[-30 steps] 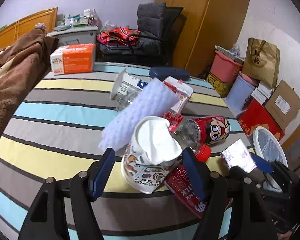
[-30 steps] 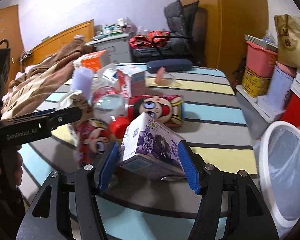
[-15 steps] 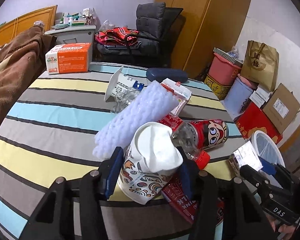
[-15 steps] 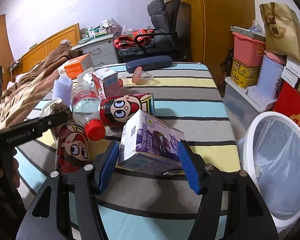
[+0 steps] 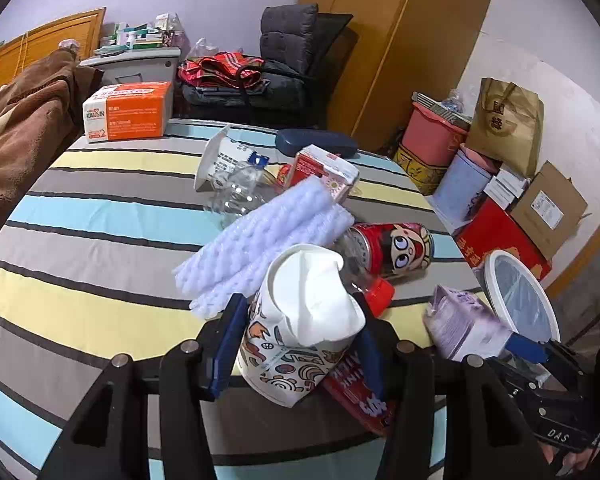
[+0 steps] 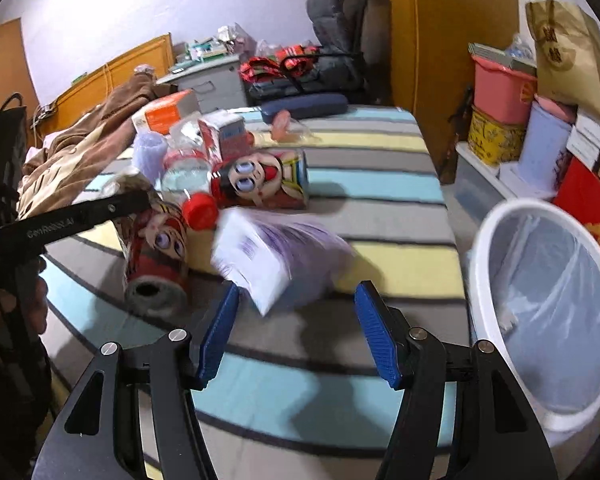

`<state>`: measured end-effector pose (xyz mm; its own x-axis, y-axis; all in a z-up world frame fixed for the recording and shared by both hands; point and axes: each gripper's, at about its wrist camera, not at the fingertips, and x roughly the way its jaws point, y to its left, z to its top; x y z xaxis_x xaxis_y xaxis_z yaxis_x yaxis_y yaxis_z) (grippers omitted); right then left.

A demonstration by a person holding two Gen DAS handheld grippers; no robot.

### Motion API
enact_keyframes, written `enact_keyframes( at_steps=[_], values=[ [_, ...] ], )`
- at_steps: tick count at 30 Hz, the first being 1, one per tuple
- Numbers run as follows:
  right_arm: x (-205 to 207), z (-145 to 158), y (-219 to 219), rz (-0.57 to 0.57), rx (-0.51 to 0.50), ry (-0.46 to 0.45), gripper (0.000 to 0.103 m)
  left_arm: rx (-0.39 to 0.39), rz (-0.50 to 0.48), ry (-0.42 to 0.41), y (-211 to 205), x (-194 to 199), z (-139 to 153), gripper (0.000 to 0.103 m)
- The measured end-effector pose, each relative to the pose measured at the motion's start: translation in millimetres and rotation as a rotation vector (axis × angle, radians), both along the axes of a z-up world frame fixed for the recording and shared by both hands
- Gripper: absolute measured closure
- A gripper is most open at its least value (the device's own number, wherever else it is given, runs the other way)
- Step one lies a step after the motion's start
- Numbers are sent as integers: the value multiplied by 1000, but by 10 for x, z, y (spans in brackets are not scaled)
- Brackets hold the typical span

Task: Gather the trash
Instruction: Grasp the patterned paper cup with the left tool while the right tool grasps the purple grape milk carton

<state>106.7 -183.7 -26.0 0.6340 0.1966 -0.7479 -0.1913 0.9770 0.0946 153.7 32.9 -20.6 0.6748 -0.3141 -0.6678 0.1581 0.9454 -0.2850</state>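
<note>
The left gripper (image 5: 298, 346) has its blue pads pressed against both sides of a paper cup (image 5: 296, 344), so it's pinching that. The cup is white with colourful doodle-style cartoon prints around the outside, and there's a crumpled white tissue stuffed in its mouth. It's tipped over toward the camera, and its base sits over a red snack wrapper (image 5: 356, 392) on the striped tablecloth (image 5: 100, 240).

The right gripper (image 6: 296, 330) has its blue pads spread wide, with nothing squeezed between them. Just ahead of the fingers is a purple-and-white carton (image 6: 276, 256), blurred, tilted with one corner pointing down toward the left pad. Can't tell whether it's touching the cloth. From the left wrist view that same carton (image 5: 466, 330) shows beside the right gripper's blue fingertip.

Using the carton as the landmark: the white trash bin (image 6: 548, 312) with a clear liner stands to its right, off the table edge. Behind the carton lies a red cartoon-face can (image 6: 264, 178) on its side, and to its left there's a clear bottle with a red cap (image 6: 198, 210) plus another red cartoon can (image 6: 156, 256) with its open end facing the camera. Farther back-left of the carton is a roll of pale lavender foam netting (image 5: 268, 240), then a red-and-white drink box (image 5: 326, 170), and way behind, an orange box (image 5: 128, 110).
</note>
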Motion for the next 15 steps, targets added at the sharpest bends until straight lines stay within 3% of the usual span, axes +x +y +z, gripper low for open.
enact_keyframes(
  at_steps=[2,7,15],
  values=[
    [-16,17,-38,-17,13,8,41,-3,1,0,-6,-9,-4,49],
    [50,80,-92,-45,172,1,40,1,-12,-2,-43,-7,3,49],
    [323,-72,228,-90,131,51,40,34,-19,-11,-86,24,8,43]
  ],
)
